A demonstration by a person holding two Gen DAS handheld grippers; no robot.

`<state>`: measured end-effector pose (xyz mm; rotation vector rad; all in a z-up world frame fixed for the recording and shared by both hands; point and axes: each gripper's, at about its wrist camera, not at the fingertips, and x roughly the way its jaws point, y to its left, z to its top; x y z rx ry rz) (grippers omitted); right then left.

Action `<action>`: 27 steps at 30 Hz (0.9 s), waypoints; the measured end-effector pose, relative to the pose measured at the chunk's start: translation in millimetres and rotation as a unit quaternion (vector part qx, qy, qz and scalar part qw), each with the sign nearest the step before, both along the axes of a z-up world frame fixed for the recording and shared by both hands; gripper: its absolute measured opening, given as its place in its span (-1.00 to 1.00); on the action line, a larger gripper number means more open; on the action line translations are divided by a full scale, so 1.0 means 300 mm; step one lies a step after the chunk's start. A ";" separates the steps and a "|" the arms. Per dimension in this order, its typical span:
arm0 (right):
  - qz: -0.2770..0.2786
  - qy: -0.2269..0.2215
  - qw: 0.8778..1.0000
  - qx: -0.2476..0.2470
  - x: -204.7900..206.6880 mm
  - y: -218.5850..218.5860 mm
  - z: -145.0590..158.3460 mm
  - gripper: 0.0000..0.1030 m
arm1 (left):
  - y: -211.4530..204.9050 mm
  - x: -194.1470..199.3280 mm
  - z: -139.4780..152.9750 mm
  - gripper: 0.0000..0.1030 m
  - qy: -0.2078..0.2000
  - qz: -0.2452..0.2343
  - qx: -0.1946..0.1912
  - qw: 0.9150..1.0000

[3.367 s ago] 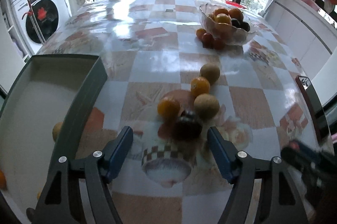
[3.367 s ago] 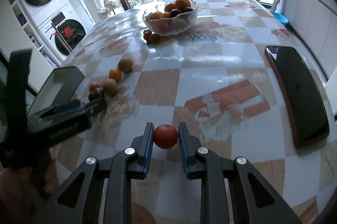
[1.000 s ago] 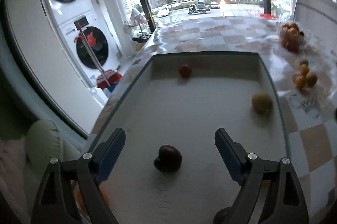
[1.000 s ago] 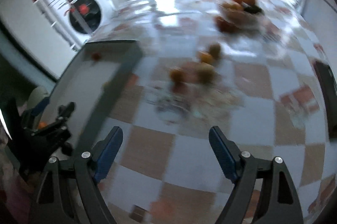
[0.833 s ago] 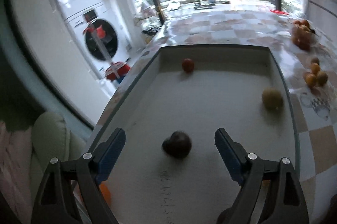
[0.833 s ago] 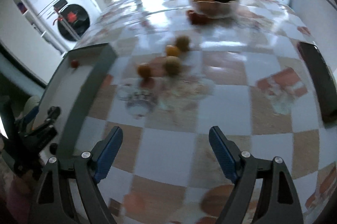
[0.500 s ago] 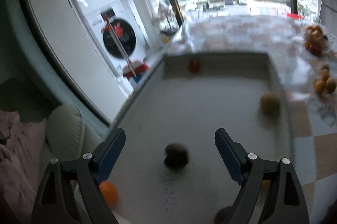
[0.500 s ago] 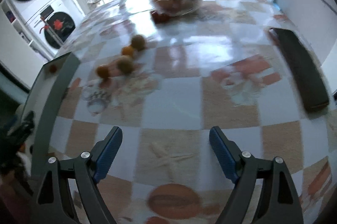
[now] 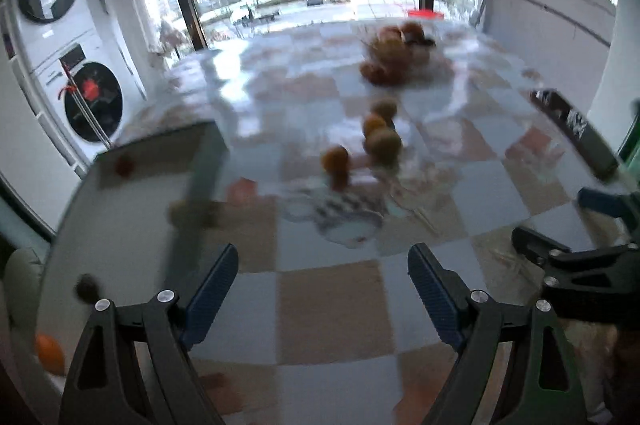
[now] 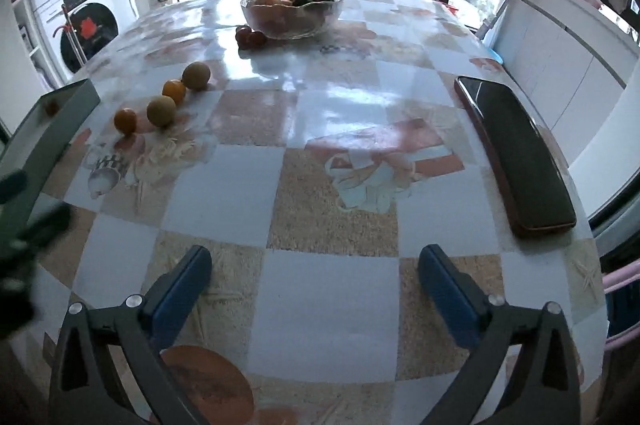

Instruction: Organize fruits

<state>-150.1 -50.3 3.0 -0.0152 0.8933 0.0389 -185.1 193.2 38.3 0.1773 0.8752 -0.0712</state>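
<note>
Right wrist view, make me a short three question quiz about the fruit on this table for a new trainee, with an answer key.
1. True or false: the glass bowl at the far end of the table is empty.
2. Multiple choice: how many loose fruits lie in the diagonal row near the grey tray? A) two B) four C) six
3. Short answer: is anything between the fingers of the right hand-held gripper?

Key
1. False: it holds oranges and dark fruit.
2. B: two orange ones and two yellow-green ones.
3. No: its jaws are opening over bare tablecloth, with no fruit between them.
</note>
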 end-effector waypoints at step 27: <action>-0.002 -0.003 1.000 0.000 -0.006 0.007 0.011 1.00 | 0.060 0.035 -0.065 1.00 0.032 0.025 -0.068 0.997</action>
